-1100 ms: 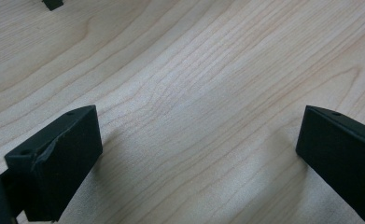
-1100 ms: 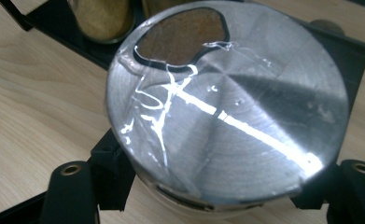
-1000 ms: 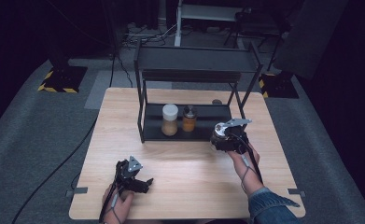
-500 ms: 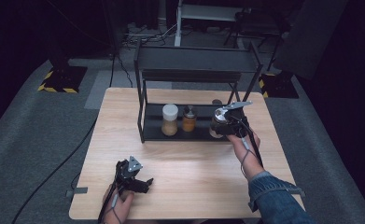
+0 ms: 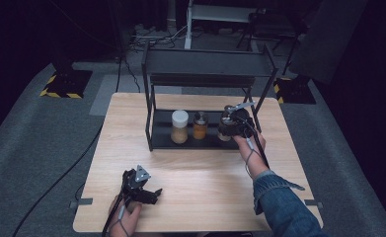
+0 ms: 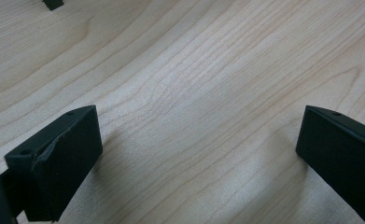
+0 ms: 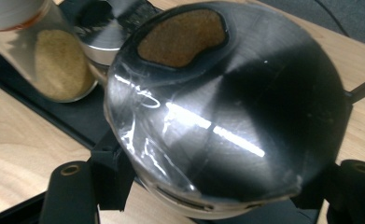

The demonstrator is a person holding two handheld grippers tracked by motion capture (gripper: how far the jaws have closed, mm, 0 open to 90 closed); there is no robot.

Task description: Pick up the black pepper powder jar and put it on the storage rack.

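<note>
On the right side of the black rack (image 5: 208, 74), the right gripper (image 5: 236, 123) has its fingers squeezed tight on a jar with a shiny dark lid (image 7: 227, 102). This jar is at the rack's bottom shelf (image 5: 163, 139), close to the right post. From the right gripper view you look down on the lid, and brown powder shows through a hole in it. Two more jars stand on the same shelf: a jar with a white lid (image 5: 179, 126) and a small orange jar (image 5: 200, 125) just beside it. Near the front edge of the counter (image 5: 205, 173), the left gripper (image 5: 141, 186) rests low, with its fingers (image 6: 59, 158) wide apart and only bare wood between them.
</note>
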